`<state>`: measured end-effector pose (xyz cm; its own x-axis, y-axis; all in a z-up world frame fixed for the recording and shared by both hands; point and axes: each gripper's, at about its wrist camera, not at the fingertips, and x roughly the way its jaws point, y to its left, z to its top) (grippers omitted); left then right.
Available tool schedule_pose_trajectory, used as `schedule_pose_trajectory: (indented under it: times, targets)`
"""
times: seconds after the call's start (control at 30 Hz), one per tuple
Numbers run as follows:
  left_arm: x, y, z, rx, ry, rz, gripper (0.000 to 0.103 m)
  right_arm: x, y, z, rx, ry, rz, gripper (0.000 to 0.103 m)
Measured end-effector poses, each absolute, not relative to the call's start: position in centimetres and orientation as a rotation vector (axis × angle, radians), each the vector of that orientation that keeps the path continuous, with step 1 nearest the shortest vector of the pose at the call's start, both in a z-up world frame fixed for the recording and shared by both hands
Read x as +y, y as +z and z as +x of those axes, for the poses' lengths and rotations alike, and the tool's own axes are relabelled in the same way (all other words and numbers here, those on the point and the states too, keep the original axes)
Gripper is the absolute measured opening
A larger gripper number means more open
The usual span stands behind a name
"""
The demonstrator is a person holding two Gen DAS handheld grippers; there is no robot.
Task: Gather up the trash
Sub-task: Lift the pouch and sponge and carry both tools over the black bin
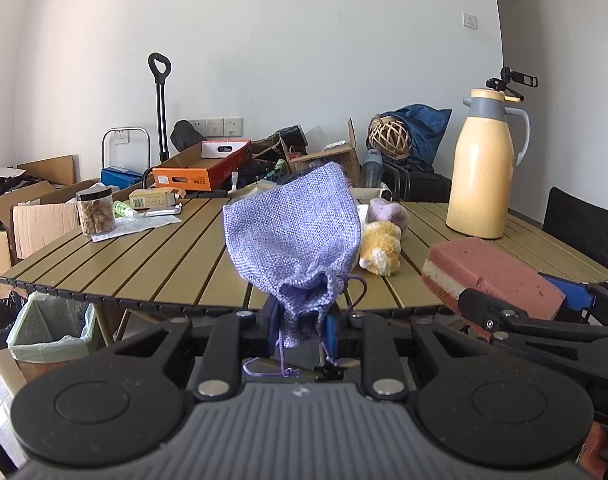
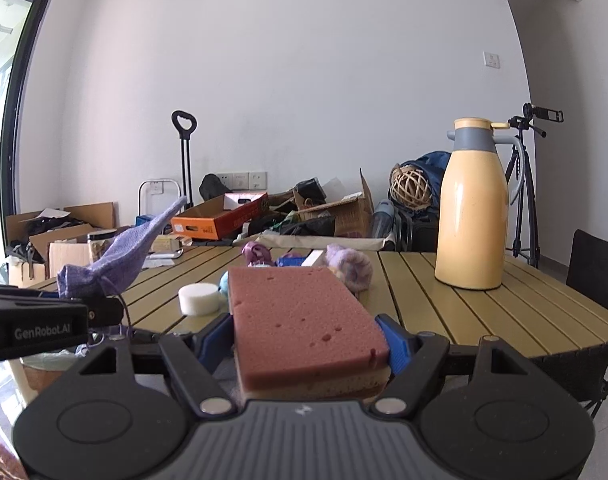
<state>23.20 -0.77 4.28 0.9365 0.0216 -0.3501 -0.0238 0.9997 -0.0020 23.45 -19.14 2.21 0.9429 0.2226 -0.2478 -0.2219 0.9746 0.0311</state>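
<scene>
The left gripper (image 1: 302, 332) is pinching the purple pouch (image 1: 292, 236) by its thin neck and the right gripper (image 2: 310, 344) is squeezing the sponge (image 2: 304, 320), so the pouch may be slipping out.

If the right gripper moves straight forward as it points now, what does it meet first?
Probably the purple plush toy on the table, just beyond the pink sponge that the right gripper holds; depth is unclear, and height could carry it over.

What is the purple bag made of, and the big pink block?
The purple drawstring bag, pinched in the left gripper, looks like coarse woven cloth, maybe burlap: you can see the weave and floppy folds. The pink rectangular block, held in the right gripper, looks like soft foam sponge: matte, with little holes and a paler layer underneath.
</scene>
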Motion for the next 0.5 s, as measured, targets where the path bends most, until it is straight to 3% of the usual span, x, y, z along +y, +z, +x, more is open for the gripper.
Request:
schedule_pose_trajectory:
  times: [0.5]
  targets:
    - [-0.2,1.3,19.2,0.462,0.026,0.021,0.022,-19.0,-1.4,19.9,0.401,0.249,-0.002,0.076]
